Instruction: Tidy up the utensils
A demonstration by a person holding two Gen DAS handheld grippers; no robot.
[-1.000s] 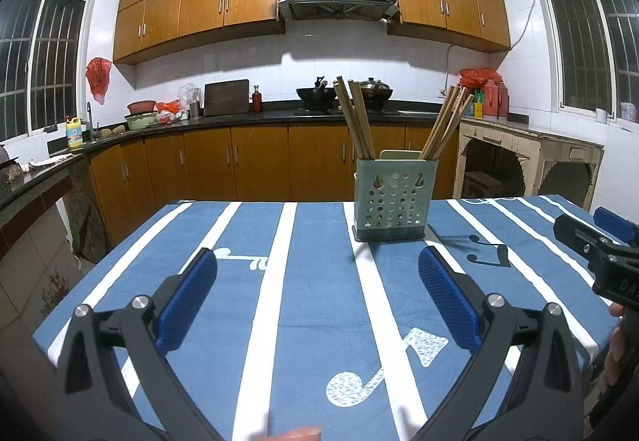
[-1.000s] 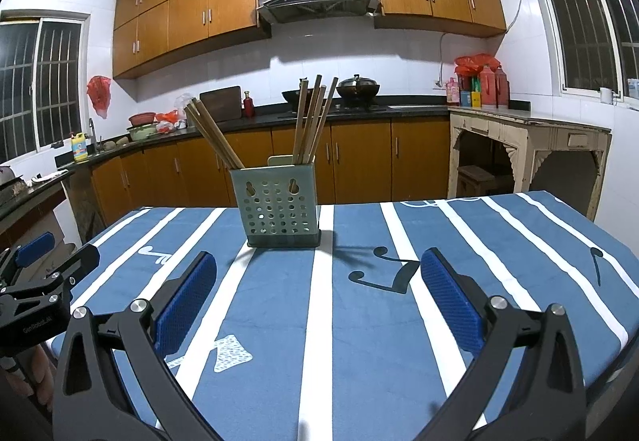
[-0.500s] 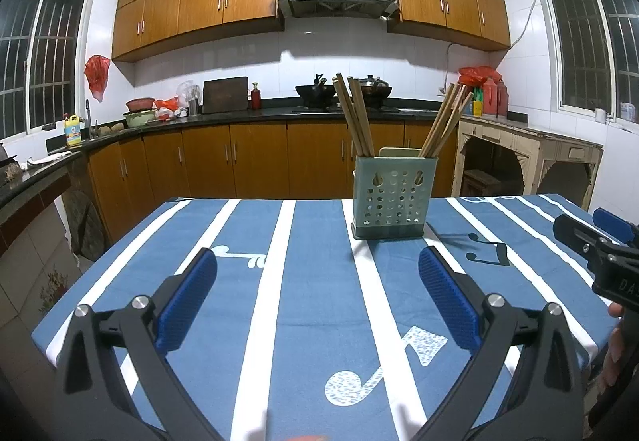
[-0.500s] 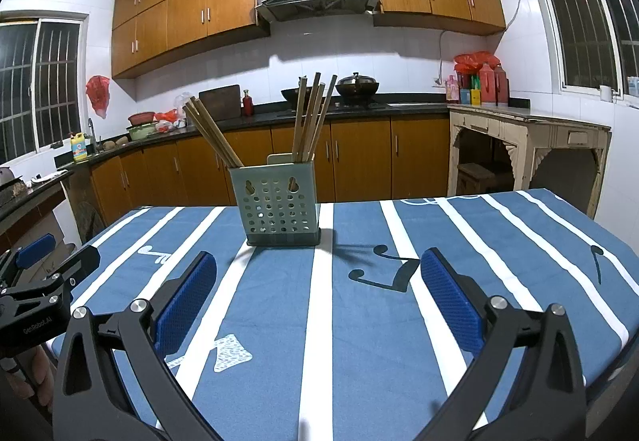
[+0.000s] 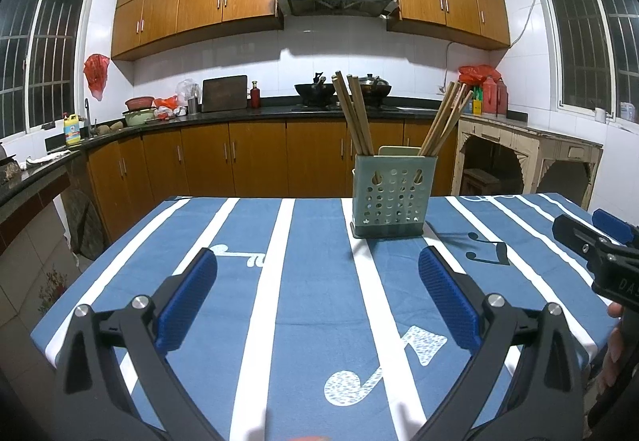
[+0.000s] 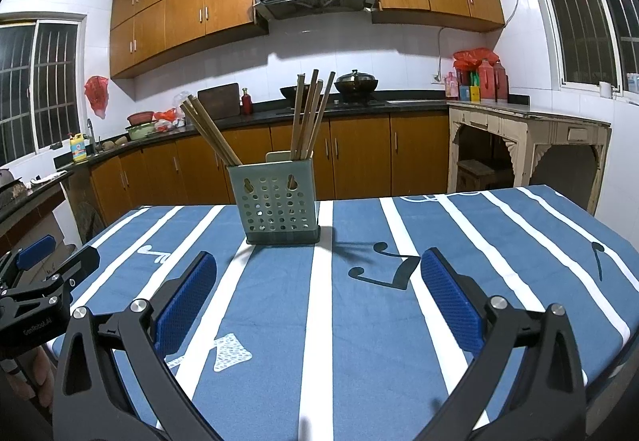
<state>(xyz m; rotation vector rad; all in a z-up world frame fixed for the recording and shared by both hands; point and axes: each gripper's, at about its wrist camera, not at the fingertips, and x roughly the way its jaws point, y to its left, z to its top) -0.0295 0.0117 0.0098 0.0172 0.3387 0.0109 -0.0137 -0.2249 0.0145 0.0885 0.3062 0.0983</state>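
A pale green perforated utensil holder stands upright on the blue striped tablecloth. It holds two bundles of wooden chopsticks, one leaning left, one leaning right. The holder also shows in the right wrist view with its chopsticks. My left gripper is open and empty, held above the table's near side, well short of the holder. My right gripper is open and empty, also short of the holder. Each gripper shows at the edge of the other's view.
Wooden kitchen cabinets and a dark counter with pots run behind the table. A cream side table stands at the back right. The table's left edge drops to a tiled floor.
Both grippers have stayed open and nearly still. The left view has drifted very slightly, the holder looking a touch higher in frame.
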